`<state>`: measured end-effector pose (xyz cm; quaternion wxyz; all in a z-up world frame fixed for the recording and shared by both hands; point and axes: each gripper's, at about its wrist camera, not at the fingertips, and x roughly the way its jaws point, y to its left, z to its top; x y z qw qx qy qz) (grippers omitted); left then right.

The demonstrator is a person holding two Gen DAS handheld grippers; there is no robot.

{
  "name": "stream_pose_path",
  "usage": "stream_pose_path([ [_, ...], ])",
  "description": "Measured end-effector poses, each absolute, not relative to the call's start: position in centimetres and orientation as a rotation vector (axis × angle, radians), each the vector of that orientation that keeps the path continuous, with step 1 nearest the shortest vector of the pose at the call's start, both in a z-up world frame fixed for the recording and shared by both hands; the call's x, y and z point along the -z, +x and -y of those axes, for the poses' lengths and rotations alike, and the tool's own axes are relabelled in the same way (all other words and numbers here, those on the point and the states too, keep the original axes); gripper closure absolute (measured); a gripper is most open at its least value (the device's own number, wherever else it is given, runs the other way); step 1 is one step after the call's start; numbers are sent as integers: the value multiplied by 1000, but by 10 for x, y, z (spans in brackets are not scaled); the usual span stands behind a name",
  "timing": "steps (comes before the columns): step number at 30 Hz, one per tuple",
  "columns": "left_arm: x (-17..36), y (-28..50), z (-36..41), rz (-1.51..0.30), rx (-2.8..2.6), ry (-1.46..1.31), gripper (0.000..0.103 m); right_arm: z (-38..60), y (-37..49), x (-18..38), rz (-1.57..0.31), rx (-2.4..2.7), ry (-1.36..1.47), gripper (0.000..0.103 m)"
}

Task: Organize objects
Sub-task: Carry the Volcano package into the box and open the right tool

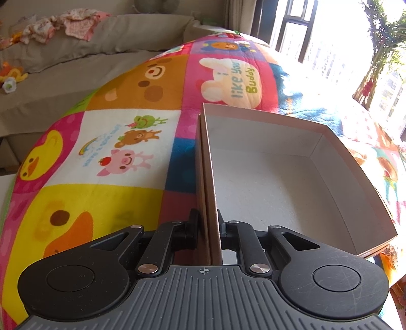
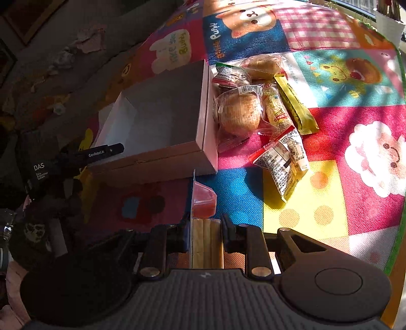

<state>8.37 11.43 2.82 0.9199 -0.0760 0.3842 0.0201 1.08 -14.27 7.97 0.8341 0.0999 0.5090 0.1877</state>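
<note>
An open cardboard box with a white inside lies on the colourful play mat. My left gripper is shut on the box's near left wall, one finger inside and one outside. From the right wrist view the same box shows with nothing inside, and the left gripper shows at its near left corner. My right gripper is shut on a snack pack of biscuit sticks with a red dip cup, held above the mat just in front of the box. A pile of wrapped snacks lies to the right of the box.
The play mat covers the floor. A beige sofa with clothes and small toys stands behind it. Bright windows and a plant are at the far right. A white pot stands at the mat's far corner.
</note>
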Motion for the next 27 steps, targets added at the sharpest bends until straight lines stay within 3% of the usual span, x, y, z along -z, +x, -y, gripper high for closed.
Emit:
stream_pose_path([
  [16,-30,82,-113,-805,-24,-143,88,142,28,-105,-970,-441,252,80],
  [24,-32,82,-113,-810,-34,-151,88,121,82,-133,-796,-450,317,80],
  [27,-33,81,-113,-809,-30,-152,88,116,106,-139,-738,-420,329,71],
])
